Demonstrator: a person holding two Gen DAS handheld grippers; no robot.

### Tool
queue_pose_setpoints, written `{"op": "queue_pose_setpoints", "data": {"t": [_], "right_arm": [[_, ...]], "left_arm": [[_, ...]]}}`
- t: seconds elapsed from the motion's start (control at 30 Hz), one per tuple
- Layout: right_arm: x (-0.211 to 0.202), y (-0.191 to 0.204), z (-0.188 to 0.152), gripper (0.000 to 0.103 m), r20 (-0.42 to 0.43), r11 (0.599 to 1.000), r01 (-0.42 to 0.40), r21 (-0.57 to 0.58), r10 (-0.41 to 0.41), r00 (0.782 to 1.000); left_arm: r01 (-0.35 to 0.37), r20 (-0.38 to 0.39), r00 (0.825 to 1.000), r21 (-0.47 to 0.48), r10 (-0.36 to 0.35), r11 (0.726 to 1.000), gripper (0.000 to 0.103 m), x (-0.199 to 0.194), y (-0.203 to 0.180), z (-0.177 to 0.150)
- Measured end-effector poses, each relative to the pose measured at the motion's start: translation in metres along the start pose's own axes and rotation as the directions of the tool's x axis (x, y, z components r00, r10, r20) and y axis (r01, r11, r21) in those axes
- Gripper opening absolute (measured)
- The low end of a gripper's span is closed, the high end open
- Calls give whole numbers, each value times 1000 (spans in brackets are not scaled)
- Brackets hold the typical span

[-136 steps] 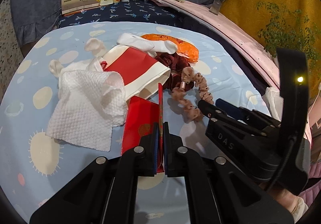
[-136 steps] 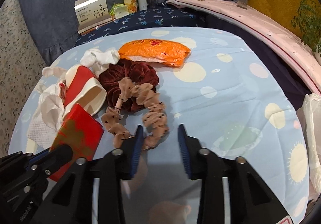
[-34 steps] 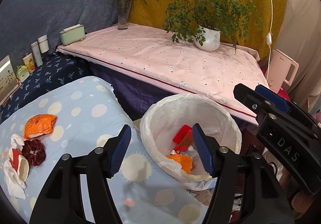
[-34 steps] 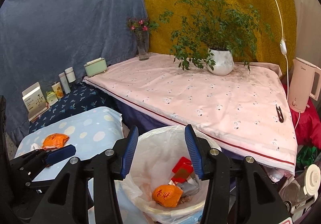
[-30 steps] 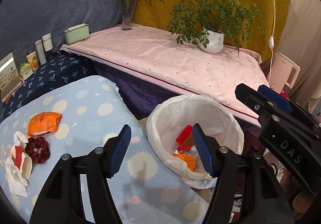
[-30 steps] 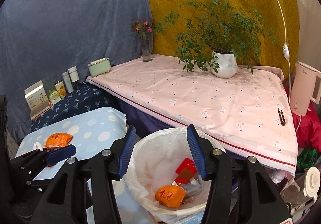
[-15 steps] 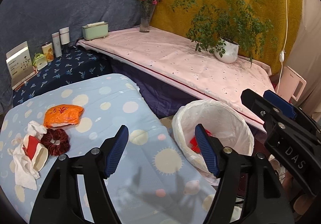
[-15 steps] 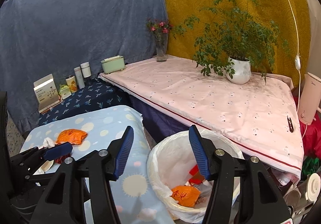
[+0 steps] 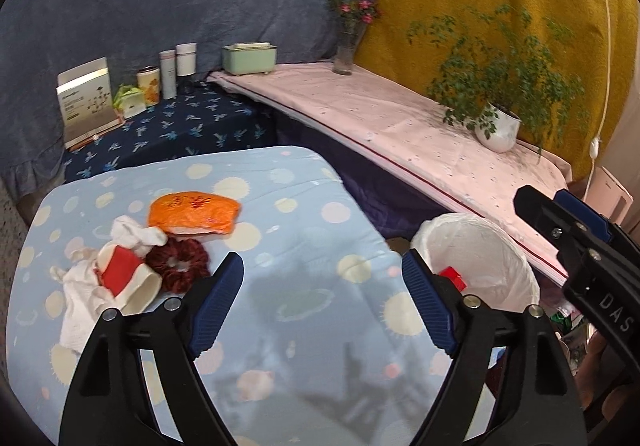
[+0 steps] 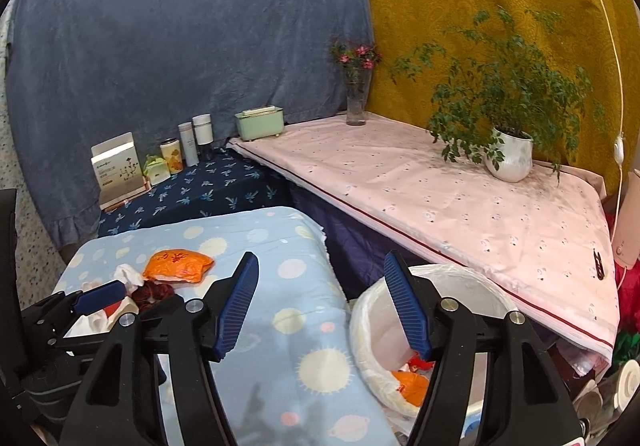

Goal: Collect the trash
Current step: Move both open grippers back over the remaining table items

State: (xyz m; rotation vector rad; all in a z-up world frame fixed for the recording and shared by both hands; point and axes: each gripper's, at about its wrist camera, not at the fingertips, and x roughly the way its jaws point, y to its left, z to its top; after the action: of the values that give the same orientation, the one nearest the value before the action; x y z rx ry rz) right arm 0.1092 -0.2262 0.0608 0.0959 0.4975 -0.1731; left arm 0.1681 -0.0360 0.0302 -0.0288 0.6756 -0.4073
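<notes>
While both tools hang above the sun-and-dot blue tabletop (image 9: 304, 206), nothing is in either grip.

Left wrist view: left gripper (image 9: 322, 286) spread wide, blue-padded fingers (image 9: 218, 298) empty and touching nothing. Remaining trash sits lower left of frame, beyond and left of the fingers: crinkled orange plastic wrapper (image 9: 194, 212), long axis running left-right; below it a crumpled white paper towel (image 9: 82, 296) with a red-and-white paper cup (image 9: 126, 280) lying tipped on it. Dark red velvet scrunchie (image 9: 178, 264) touches the cup, just beside the left finger tip; likely not trash. White-lined round bin (image 9: 480, 258) at right of frame, off the tabletop edge, red scrap visible inside.

Right wrist view: right gripper (image 10: 320, 302) also splayed open, fingers (image 10: 236, 306) bare, holding nothing. Same orange wrapper (image 10: 178, 266) at left of frame, well apart from these fingers. Bin (image 10: 372, 346) lower right, orange and red scraps in it. Left tool's blue tip shows at lower left, over the cluster.

Judgement: left hand is nearer the pile; next reach goes leftward and down.
</notes>
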Motion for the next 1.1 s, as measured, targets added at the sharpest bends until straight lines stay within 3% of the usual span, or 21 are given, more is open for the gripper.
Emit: {"op": "queue_pose_setpoints", "data": {"t": [0.3, 0.7, 1.1], "right_arm": [[2, 52, -4, 63, -20, 997, -71, -38, 71, 997], [23, 126, -34, 63, -102, 980, -176, -88, 167, 981], [53, 170, -59, 63, -187, 966, -231, -115, 207, 960]], "left_arm": [[-106, -27, 994, -115, 104, 988, 81, -11, 77, -15], [-254, -120, 965, -245, 231, 935, 81, -17, 178, -58], [-299, -177, 951, -297, 255, 907, 80, -6, 231, -86]]}}
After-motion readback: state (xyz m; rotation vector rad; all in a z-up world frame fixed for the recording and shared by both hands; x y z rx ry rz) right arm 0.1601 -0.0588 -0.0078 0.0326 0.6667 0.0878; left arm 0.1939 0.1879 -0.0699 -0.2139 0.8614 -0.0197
